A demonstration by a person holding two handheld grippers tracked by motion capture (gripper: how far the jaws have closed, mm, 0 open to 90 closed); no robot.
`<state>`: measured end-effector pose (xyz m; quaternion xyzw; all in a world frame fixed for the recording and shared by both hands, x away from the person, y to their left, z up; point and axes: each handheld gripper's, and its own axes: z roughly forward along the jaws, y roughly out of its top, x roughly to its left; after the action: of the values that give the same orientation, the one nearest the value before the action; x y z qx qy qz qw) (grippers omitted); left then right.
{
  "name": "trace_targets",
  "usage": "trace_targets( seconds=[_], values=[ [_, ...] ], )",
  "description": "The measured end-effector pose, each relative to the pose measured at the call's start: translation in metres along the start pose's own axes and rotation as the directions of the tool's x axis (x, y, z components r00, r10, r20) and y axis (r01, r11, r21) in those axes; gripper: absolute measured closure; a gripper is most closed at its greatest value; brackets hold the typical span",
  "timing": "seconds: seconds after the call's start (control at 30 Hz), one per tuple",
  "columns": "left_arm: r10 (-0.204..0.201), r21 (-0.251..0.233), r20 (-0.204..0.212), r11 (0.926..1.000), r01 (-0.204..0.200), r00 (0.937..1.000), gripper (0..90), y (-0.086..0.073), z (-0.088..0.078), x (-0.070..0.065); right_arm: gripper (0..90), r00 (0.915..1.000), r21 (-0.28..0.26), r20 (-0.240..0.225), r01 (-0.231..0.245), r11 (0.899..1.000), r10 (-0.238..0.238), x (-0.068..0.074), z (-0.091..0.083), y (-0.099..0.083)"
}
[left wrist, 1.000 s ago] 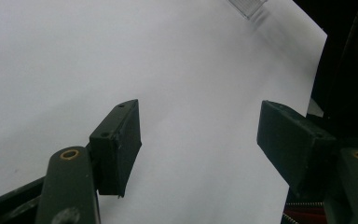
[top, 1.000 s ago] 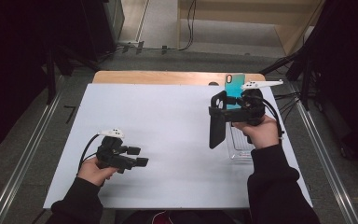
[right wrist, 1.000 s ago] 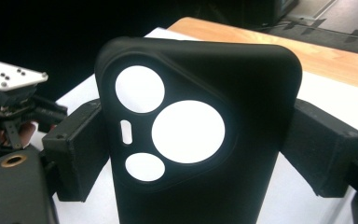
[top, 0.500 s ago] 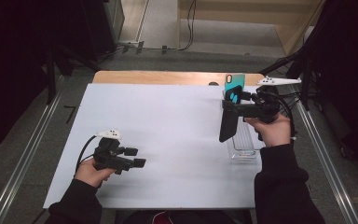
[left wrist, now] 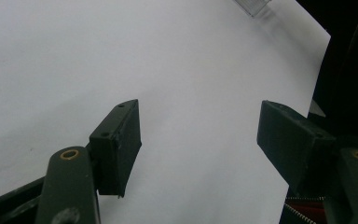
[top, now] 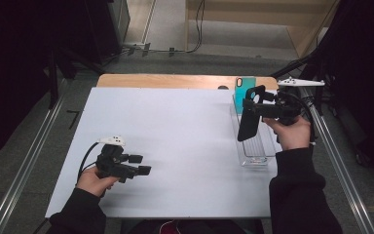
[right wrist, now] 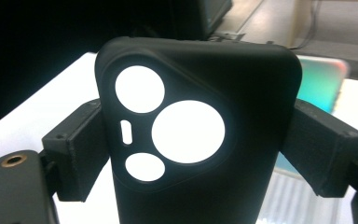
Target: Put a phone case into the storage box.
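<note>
Nearest, at the left: left gripper [top: 135, 165] in a hand low over the white table [top: 175, 136], jaws wide apart with nothing between them, bare tabletop beyond in the left gripper view. Farther off at the right: right gripper [top: 251, 108] clamped on the two side edges of a black phone case [top: 248, 122], held upright above a clear tray [top: 258, 148] near the right edge, camera cutouts up in the right gripper view [right wrist: 200, 140]. Farthest, just behind the black case: a teal phone case [top: 246, 87] standing at the tray's far end.
</note>
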<state>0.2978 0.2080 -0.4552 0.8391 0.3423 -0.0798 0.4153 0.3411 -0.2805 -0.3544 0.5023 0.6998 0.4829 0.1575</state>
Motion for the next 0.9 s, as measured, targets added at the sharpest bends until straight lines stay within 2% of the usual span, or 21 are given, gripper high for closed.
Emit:
trace_targets(
  seconds=[0.23,0.33,0.4,0.47,0.5,0.8,0.9],
  values=[
    [-0.005,-0.001,-0.002,1.0000,0.005,1.0000,31.0,-0.001,-0.001,0.002,12.5,0.9957,-0.007,0.090,-0.020,1.000,0.021,-0.011,0.009,0.002],
    [-0.007,0.006,-0.004,1.0000,0.007,1.0000,31.0,-0.002,0.000,0.002,12.5,0.9928,-0.013,0.114,-0.034,0.999,0.035,-0.015,0.013,0.004],
    [-0.006,0.005,-0.001,1.0000,0.006,1.0000,31.0,-0.002,0.000,0.002,12.5,0.9899,-0.005,0.131,-0.052,0.999,0.053,-0.019,0.017,0.007],
    [-0.009,0.001,0.001,1.0000,0.009,1.0000,31.1,-0.001,0.000,0.001,12.5,0.9876,0.000,0.148,-0.052,0.999,0.052,-0.020,0.020,0.009],
    [-0.009,0.001,0.000,1.0000,0.009,1.0000,31.0,-0.001,0.000,0.001,12.5,0.9841,-0.001,0.171,-0.049,0.999,0.048,-0.021,0.021,0.010],
    [-0.005,0.001,0.000,1.0000,0.005,1.0000,31.0,-0.002,-0.002,0.003,12.4,0.9756,-0.015,0.211,-0.058,0.998,0.060,-0.030,0.031,0.021],
    [-0.013,-0.008,0.004,0.9999,0.013,0.9999,31.0,-0.002,-0.002,0.004,12.5,0.9702,-0.028,0.233,-0.062,0.998,0.067,-0.034,0.034,0.025]
  ],
)
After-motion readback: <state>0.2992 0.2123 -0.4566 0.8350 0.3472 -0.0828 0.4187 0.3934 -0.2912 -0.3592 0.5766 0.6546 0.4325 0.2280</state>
